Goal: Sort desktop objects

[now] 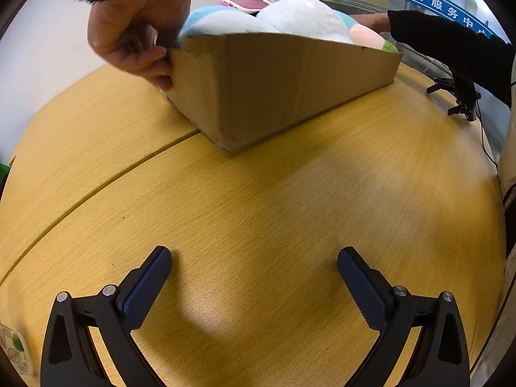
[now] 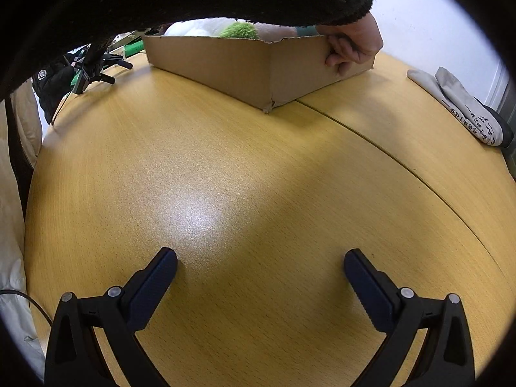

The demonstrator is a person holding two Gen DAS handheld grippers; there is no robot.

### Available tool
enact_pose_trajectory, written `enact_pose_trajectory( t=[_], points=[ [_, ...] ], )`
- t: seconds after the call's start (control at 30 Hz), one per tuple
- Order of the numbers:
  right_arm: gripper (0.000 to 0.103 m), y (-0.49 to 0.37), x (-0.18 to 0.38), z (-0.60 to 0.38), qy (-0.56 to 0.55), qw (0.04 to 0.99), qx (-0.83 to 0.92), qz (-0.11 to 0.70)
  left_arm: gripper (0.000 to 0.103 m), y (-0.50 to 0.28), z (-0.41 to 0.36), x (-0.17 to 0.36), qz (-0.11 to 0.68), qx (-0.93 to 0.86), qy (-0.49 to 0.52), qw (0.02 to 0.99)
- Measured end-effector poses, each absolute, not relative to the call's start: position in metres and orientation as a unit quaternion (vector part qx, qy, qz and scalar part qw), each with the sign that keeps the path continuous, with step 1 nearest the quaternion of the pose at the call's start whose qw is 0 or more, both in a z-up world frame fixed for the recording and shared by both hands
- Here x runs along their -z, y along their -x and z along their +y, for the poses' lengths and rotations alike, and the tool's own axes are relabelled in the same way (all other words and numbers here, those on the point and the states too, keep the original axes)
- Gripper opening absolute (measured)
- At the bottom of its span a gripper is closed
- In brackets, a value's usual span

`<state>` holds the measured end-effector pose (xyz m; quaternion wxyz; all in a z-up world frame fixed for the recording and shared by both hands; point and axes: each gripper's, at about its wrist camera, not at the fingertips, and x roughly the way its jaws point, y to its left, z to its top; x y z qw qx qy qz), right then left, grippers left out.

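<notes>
A cardboard box (image 1: 274,90) of plush toys (image 1: 290,16) is being steadied at the table's (image 1: 258,209) far side by bare hands (image 1: 138,32), seemingly for sorting, while both grippers (image 1: 254,258) (image 2: 260,258) are being held apart, empty.

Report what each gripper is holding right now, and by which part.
Nothing. The left gripper and right gripper are both open over the bare table. Only a bare hand grips the cardboard box at its corner.
</notes>
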<state>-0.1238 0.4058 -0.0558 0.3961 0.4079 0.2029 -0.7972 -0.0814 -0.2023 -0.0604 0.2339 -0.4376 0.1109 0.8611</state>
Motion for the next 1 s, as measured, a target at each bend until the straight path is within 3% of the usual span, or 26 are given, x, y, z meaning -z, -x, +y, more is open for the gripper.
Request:
enact_pose_trajectory(
  t=[1.0],
  points=[
    [0.103, 0.122, 0.056, 0.404, -0.408, 0.396, 0.798, 0.203, 0.103, 0.077, -0.215, 0.061, 0.110, -0.861, 0.437, 0.234]
  ],
)
